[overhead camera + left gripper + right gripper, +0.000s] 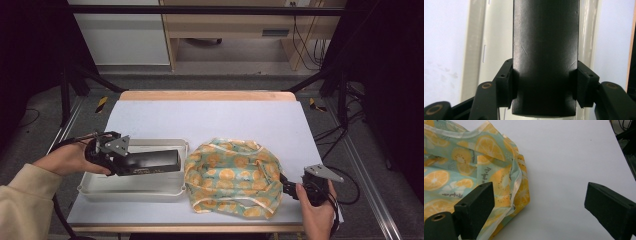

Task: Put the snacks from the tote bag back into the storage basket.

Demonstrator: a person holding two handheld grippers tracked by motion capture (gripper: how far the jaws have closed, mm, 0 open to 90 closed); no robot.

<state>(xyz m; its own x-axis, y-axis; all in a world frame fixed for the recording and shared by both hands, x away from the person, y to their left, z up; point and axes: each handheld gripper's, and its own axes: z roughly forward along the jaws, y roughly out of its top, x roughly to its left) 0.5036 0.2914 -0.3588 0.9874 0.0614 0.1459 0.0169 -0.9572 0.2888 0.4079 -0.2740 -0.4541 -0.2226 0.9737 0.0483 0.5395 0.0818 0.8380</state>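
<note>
A long black box lies level over the white tray at the left of the table. My left gripper is shut on its near end, and in the left gripper view the pads press both sides of the black box. I cannot tell whether the box touches the tray's bottom. A crumpled cloth bag printed with orange slices lies at the middle right. My right gripper stands open at the bag's right edge. In the right gripper view one jaw is over the bag's hem and the other over bare table.
The pale table top has a wooden strip along its far edge. Black frame bars and cables run down both sides of the table. A person's hands hold both grippers from the near edge, and the left arm has a cream sleeve.
</note>
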